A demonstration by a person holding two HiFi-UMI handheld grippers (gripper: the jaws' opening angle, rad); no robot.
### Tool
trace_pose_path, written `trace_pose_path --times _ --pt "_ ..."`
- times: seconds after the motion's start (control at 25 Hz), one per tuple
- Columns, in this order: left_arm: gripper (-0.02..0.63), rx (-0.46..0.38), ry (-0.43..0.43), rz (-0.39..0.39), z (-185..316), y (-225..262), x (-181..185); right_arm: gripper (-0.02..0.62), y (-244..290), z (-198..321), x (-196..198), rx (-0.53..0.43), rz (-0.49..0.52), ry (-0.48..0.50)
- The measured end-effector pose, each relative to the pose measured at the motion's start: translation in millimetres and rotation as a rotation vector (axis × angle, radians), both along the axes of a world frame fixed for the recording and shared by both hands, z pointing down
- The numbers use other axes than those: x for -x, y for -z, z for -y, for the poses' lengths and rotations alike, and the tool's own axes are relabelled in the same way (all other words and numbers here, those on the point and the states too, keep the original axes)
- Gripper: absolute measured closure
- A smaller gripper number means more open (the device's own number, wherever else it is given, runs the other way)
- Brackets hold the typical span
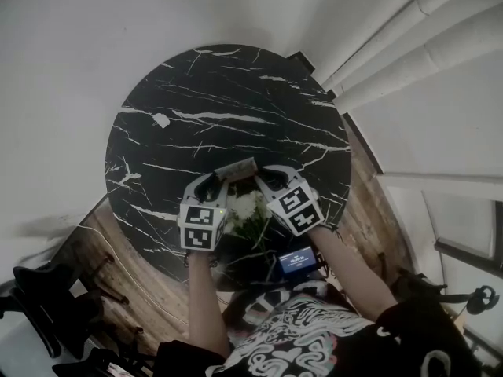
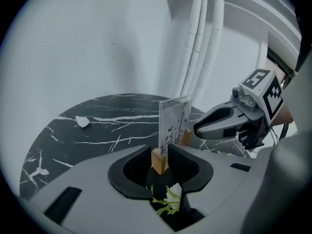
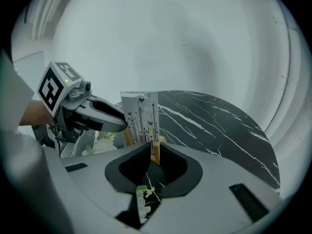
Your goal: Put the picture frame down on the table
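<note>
The picture frame is a clear upright panel printed with thin stems, set in a light wooden base. It hangs over the near part of the round black marble table. My left gripper is shut on the left end of the wooden base, and the panel rises just beyond its jaws. My right gripper is shut on the other end of the base, with the panel standing above it. Each gripper shows in the other's view: the right gripper and the left gripper.
A bunch of white flowers lies on the table under the grippers. A small white scrap lies on the table's far left. A small device with a lit screen sits at the near edge. White pipes run along the wall at the right.
</note>
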State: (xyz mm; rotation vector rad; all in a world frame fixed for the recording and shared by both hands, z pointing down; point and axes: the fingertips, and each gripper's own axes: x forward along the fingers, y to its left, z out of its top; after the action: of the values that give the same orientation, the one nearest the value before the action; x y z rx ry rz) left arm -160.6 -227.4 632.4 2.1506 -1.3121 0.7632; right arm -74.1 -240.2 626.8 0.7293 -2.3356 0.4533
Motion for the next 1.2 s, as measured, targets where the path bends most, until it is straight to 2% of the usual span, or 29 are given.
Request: trace_pose_path --times 0.16,0.36,0.48,0.64,0.96,1.2 --pt "0.535 -0.041 0.031 0.001 -1 13 3 0.538 6 -4 -1 -0.023 0.013 -0.001" --pt "0.581 -0.057 0.059 -0.026 -6 25 5 0.548 11 -14 -2 -0.003 0.026 0.002" --pt "0.586 -0.065 0.061 -0.028 -12 29 5 0.559 15 -18 -3 -0.004 0.024 -0.008" --pt "0.591 -0.111 0.065 0.006 -18 40 8 0.569 19 -27 -7 -0.015 -0.005 -0.014" --pt "0.591 -0.134 0.065 -0.022 -38 58 3 0.571 39 -43 -15 -0.079 -0.004 -0.051" --pt "0.591 -0.169 0.073 -0.013 -57 77 4 0.571 56 -61 -19 -0.117 -0.013 -0.077"
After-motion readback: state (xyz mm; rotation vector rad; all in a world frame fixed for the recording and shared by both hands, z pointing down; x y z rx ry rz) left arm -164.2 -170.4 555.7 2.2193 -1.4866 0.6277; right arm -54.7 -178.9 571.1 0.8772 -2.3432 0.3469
